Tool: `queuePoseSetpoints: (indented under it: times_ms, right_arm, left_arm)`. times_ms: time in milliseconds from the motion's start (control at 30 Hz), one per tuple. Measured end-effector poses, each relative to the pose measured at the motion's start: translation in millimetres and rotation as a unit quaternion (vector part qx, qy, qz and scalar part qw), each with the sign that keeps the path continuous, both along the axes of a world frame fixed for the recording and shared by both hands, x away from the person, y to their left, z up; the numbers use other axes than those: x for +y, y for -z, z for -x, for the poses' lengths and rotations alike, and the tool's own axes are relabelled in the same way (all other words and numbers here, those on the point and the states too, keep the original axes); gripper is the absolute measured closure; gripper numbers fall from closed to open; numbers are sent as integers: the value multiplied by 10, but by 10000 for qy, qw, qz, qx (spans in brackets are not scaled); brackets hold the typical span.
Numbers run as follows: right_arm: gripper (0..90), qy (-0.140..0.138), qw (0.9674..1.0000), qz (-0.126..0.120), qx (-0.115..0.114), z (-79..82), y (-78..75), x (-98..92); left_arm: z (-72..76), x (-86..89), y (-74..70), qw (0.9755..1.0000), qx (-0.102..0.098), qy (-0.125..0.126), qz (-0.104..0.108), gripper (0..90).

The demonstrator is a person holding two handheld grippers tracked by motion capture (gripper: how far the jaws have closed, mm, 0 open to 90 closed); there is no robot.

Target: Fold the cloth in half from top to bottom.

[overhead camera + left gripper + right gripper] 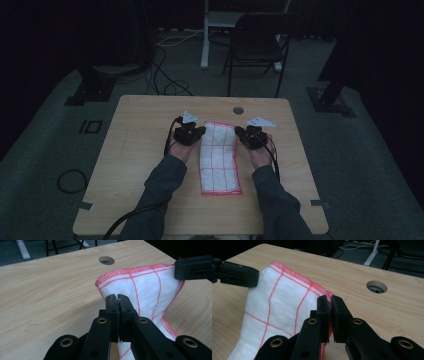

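Cloth (218, 157), white with red grid lines and a red stitched hem, lay lengthwise between both grippers on the wooden table (140, 150). Its near end rested flat between the person's sleeves. At its far corners, the left gripper (117, 298) pinched one hemmed edge and the right gripper (329, 300) pinched the other, lifting them slightly. Beyond both, bare tabletop ran to a cable hole (238, 110) near the far edge.

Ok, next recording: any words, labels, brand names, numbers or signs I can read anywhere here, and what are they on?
None can be read.
The cloth shows red grid lines and a red stitched hem, no lettering.
The wooden table is unmarked.
The left claw and the right claw, both clamped on the cloth, carry no visible marking.
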State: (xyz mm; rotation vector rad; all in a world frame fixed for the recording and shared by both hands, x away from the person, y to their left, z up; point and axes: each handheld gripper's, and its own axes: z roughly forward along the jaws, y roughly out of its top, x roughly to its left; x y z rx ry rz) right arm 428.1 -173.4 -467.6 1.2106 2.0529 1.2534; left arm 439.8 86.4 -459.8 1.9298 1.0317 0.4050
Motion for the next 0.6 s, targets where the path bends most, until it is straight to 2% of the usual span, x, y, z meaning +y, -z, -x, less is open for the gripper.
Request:
queuePoseSetpoints:
  times_ms: [333, 600]
  right_arm:
    - [864, -68, 9999, -24, -121, 58, -70, 4]
    - [864, -212, 9997, 24, -138, 176, -40, -7]
  left_arm:
    - [66, 14, -84, 9999, -105, 51, 96, 889]
    - [259, 91, -11, 9991, -88, 75, 402, 889]
